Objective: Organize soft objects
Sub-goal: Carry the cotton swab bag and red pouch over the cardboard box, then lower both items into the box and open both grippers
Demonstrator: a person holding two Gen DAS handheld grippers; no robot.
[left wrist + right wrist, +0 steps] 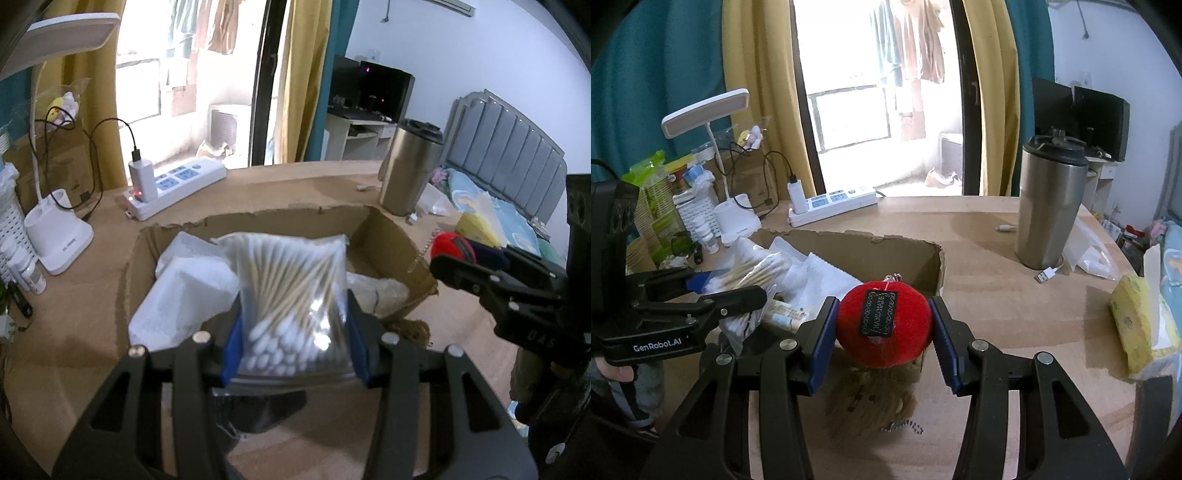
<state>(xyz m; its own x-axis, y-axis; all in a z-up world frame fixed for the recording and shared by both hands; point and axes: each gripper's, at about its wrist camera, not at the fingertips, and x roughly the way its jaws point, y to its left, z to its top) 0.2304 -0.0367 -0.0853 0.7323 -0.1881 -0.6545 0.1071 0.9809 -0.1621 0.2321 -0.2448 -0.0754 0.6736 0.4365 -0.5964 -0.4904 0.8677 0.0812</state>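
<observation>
The left gripper (293,343) is clamping a clear bag of cotton swabs (291,295) between its blue pads (231,349), the jaws drawn in to the bag's width and pressing both side edges near its lower end. The bag is standing with its long axis running away from the camera, the white tips bunched nearest the gripper and the wooden sticks fanning up and forward. It is hanging over the open cardboard box (391,236), above white padded wrapping (184,291) lying inside.

The right gripper (884,328) is gripping a red plush ball (884,325), its jaws partly closed and touching the ball on either side. The ball's black sewn label (878,314) is facing the right wrist camera, its long axis roughly upright, and a small metal loop is poking out of the top. The ball is being held at the near right corner of the box (923,254), above a brown fuzzy item (864,402) with a bead chain (905,424) resting on the table (1015,332); what that item is stays unclear, as it is blurred.

Behind the box, a steel tumbler (1049,206) is standing upright at the right, and a white power strip (834,203) and desk lamp (735,218) are sitting at the left. A yellow tissue pack (1134,328) is lying near the table's right edge.
</observation>
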